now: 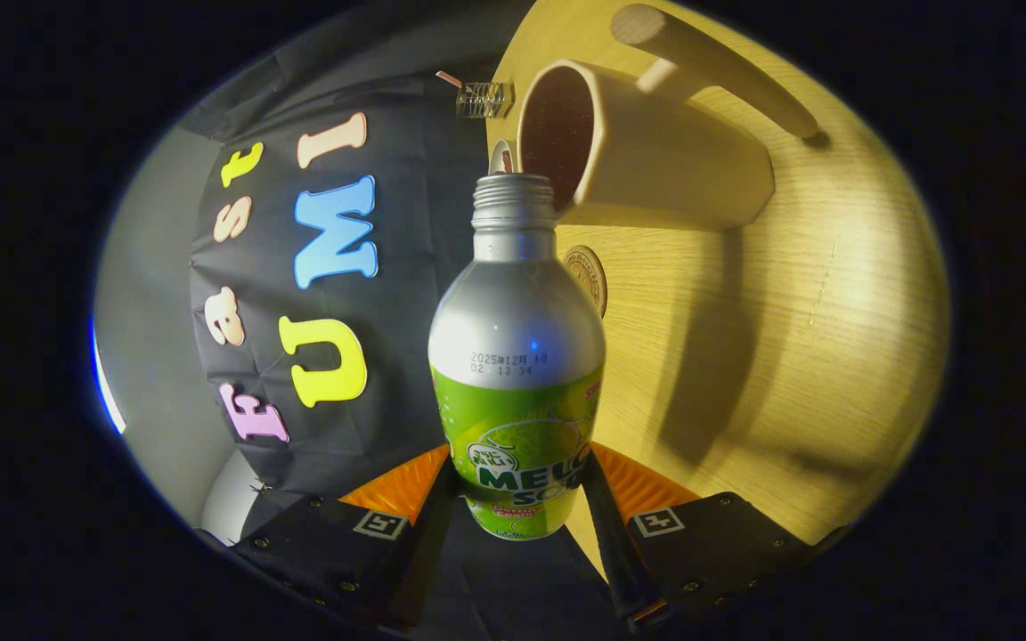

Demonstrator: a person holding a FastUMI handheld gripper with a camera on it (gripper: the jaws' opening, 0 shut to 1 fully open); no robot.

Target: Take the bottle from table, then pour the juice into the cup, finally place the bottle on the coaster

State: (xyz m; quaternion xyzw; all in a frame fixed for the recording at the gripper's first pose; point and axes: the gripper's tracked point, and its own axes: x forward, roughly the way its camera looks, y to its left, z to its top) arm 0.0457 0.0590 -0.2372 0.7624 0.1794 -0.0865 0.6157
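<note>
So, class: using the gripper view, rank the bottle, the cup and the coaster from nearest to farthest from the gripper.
1. Bottle: clamped between the fingers of the gripper.
2. Coaster: on the table just behind the bottle's shoulder.
3. Cup: beyond the bottle's open mouth.

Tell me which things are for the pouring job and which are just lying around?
For the job: the bottle, clamped between the gripper fingers with its open neck at the cup; the round coaster on the table.

Just lying about: the wooden stick beyond the cup; the small clear holder by the wall.
</note>
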